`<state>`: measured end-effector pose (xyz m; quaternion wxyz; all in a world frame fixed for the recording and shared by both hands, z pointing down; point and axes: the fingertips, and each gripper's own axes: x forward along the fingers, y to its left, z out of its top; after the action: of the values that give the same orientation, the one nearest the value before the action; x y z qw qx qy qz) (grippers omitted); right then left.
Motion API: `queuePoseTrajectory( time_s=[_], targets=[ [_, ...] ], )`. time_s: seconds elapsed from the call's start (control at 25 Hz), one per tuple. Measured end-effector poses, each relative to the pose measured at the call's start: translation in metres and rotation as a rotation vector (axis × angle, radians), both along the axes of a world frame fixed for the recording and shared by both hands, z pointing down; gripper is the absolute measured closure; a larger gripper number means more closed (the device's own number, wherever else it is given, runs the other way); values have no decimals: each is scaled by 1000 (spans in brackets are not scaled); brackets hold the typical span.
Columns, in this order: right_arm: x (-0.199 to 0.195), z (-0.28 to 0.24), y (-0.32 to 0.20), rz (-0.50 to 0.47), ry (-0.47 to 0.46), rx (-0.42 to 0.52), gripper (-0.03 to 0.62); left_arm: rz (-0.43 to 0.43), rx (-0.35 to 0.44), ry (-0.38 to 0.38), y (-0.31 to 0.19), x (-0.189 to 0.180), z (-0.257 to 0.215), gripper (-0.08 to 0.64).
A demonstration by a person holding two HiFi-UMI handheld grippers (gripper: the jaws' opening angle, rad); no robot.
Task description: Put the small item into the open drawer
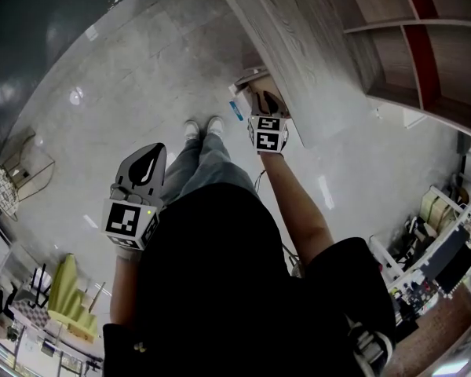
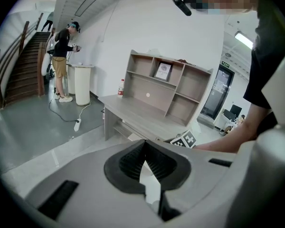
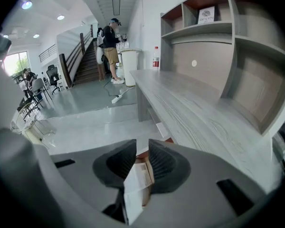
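My right gripper (image 1: 265, 103) reaches to the grey desk's (image 1: 290, 45) front edge, over the open drawer (image 1: 247, 85). In the right gripper view, its jaws (image 3: 142, 148) are closed on a small cardboard box with a white label (image 3: 135, 184). Part of the drawer (image 3: 164, 129) shows just beyond the tips, under the desk top (image 3: 190, 103). My left gripper (image 1: 147, 155) hangs at my left side over the floor, away from the desk. Its jaws (image 2: 143, 158) are shut with nothing between them.
Shelves (image 3: 228, 27) rise at the back of the desk, where a bottle (image 3: 156, 57) also stands. A person (image 2: 61, 61) stands by a white bin (image 2: 81, 83) near the stairs. A power strip (image 2: 78, 124) lies on the floor. Cluttered tables (image 1: 432, 250) flank me.
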<state>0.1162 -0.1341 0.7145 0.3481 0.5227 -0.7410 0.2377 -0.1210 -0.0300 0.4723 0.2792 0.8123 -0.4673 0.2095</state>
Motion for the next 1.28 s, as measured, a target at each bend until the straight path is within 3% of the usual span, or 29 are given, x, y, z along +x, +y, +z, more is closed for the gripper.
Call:
queuePoseTrajectory(
  time_s=[0.2, 0.4, 1.04, 1.28],
  targets=[
    [-6, -37, 2, -10, -24, 54, 559, 15, 26, 36, -8, 4, -5, 558],
    [-15, -78, 5, -23, -63, 100, 576, 27, 65, 53, -20, 6, -12, 558],
    [-37, -238, 16, -69, -133, 351, 580, 61, 206, 102, -49, -2, -44, 558],
    [-50, -280, 29, -134, -122, 421, 580, 91, 265, 125, -55, 0, -61, 558]
  ],
)
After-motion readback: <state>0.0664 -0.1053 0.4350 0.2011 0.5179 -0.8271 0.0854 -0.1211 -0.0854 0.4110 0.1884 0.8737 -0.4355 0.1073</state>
